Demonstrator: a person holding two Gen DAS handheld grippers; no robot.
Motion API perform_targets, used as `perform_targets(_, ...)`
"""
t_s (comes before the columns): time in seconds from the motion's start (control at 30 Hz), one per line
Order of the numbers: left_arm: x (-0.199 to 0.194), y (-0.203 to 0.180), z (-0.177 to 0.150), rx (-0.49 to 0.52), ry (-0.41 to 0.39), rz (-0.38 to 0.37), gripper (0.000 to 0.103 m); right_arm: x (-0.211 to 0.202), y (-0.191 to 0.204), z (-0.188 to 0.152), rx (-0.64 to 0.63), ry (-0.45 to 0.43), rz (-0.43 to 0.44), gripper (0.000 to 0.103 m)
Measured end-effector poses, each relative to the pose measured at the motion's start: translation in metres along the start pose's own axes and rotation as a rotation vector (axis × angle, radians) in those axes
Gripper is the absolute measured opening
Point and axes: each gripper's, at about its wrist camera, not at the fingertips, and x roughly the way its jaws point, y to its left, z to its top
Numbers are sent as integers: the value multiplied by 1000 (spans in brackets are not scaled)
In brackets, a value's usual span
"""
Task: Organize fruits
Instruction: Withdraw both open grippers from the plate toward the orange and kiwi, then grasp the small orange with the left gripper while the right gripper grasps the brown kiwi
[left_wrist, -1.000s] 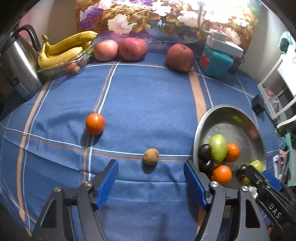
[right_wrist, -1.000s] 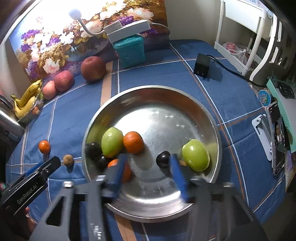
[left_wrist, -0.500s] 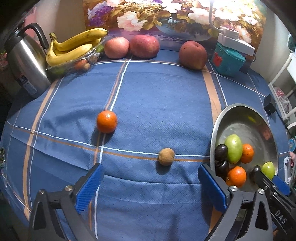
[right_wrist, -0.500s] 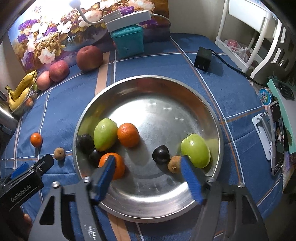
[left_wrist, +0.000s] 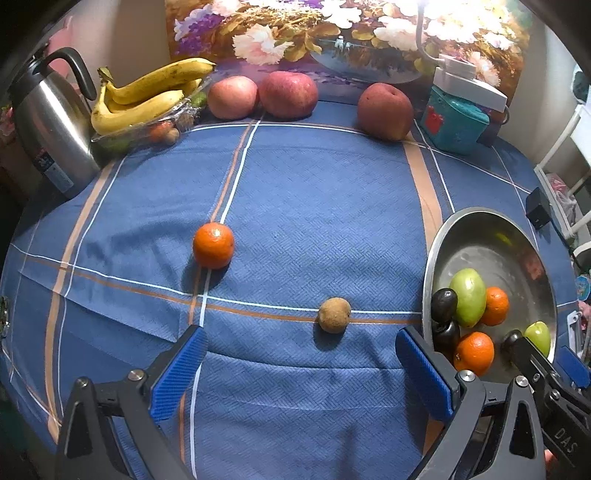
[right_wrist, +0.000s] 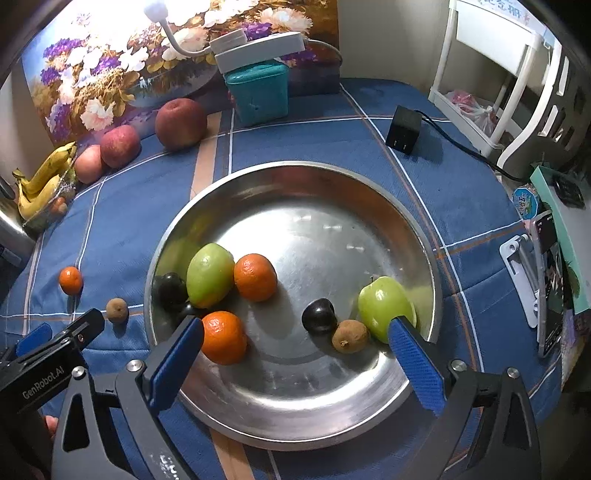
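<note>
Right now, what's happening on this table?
A person is sorting small fruit into a metal bowl. Both tools hang open and empty: the right tool over the bowl, its jaws having just opened, the left tool near a small brown fruit. That and an orange remain on the blue cloth.

The basin (right_wrist: 369, 192) is bare metal, shiny with scuffed reflections. A matt woven blue cloth (left_wrist: 314, 206) with a herringbone texture covers the worktop. The kettle (left_wrist: 48, 122) is brushed steel. The mandarins (right_wrist: 255, 277) look glossy and pitted; the small brown fruit (left_wrist: 334, 315) looks dull and rough.
</note>
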Motion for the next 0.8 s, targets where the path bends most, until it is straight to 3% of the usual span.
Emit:
perform_targets(0.4, 0, 6, 4, 49, 4, 6, 103, 1, 13, 1, -45, -8, -8, 100)
perform_targets(0.8, -8, 40, 23, 66, -50, 94, 103, -5, 35, 7, -63, -53, 9, 100)
